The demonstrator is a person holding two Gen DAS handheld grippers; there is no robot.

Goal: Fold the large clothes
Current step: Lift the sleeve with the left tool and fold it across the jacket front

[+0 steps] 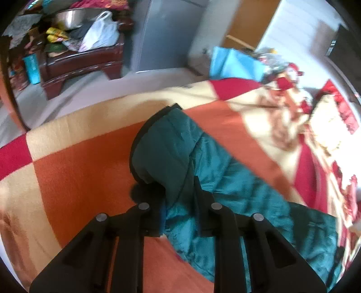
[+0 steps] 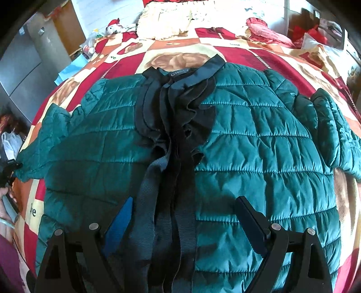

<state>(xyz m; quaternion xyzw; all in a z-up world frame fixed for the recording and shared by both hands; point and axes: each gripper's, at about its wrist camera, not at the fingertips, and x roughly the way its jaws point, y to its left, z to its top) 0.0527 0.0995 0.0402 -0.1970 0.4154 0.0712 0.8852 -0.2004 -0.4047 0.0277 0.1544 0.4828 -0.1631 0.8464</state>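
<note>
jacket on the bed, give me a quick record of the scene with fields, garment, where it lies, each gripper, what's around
garment: teal quilted jacket, black collar and front placket
where it lies: spread front up on a patchwork bedspread
sleeves: both stretched out to the sides
left gripper: shut on the jacket's sleeve, near the cuff
right gripper: open, above the jacket's lower front, nothing between the fingers
head of bed: cream pillow, red frilled cushion
off the bed: white plastic bag on a dark wooden stand
</note>
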